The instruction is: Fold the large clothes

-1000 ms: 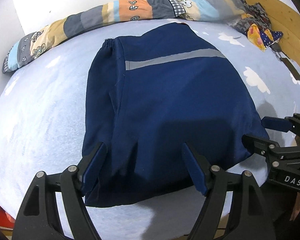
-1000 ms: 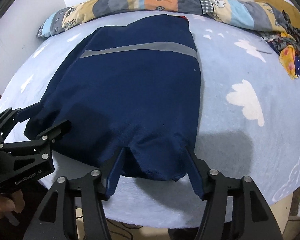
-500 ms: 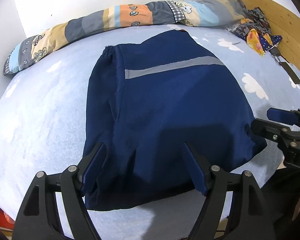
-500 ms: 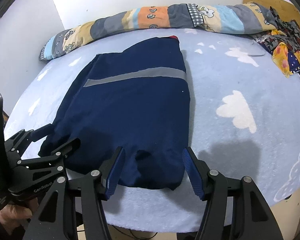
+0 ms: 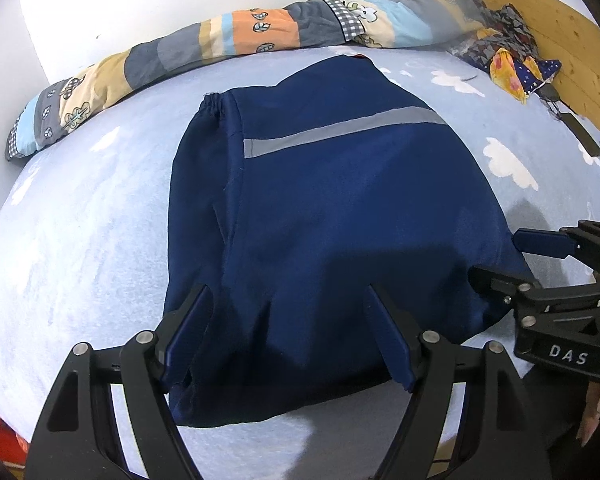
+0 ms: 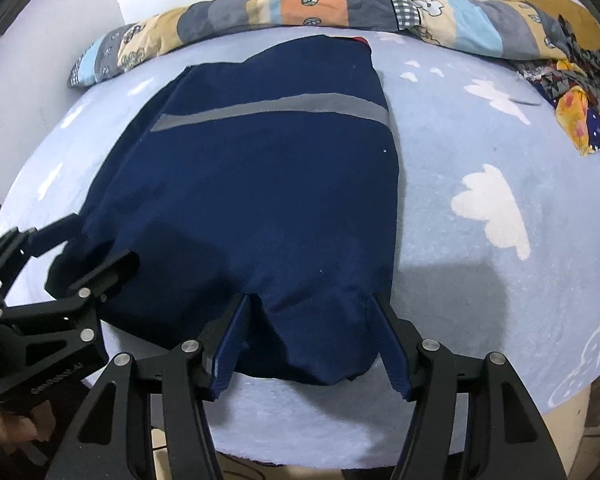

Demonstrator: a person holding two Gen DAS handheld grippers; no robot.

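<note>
A navy garment (image 5: 340, 208) with a grey reflective stripe (image 5: 340, 128) lies flat on the light blue bed sheet (image 5: 80, 240), folded into a long panel. My left gripper (image 5: 288, 328) stands open over the near left part of the hem, its fingers resting on the cloth. In the right wrist view that gripper (image 6: 80, 250) sits at the garment's left corner. My right gripper (image 6: 312, 336) straddles the near right corner of the garment (image 6: 268, 200). Its jaws are opening, with a bulge of hem between them. The left wrist view shows it (image 5: 500, 256) at the right.
A rolled patchwork quilt (image 5: 260, 36) runs along the far edge of the bed. A heap of colourful cloth (image 5: 508, 60) and a dark strap (image 5: 580, 136) lie by the wooden headboard (image 5: 560, 20). The bed's near edge (image 6: 300, 440) is just below the grippers.
The right gripper drew back off the hem half a second ago and has come forward onto the corner again, jaws slightly wider. The left gripper has stayed put.
</note>
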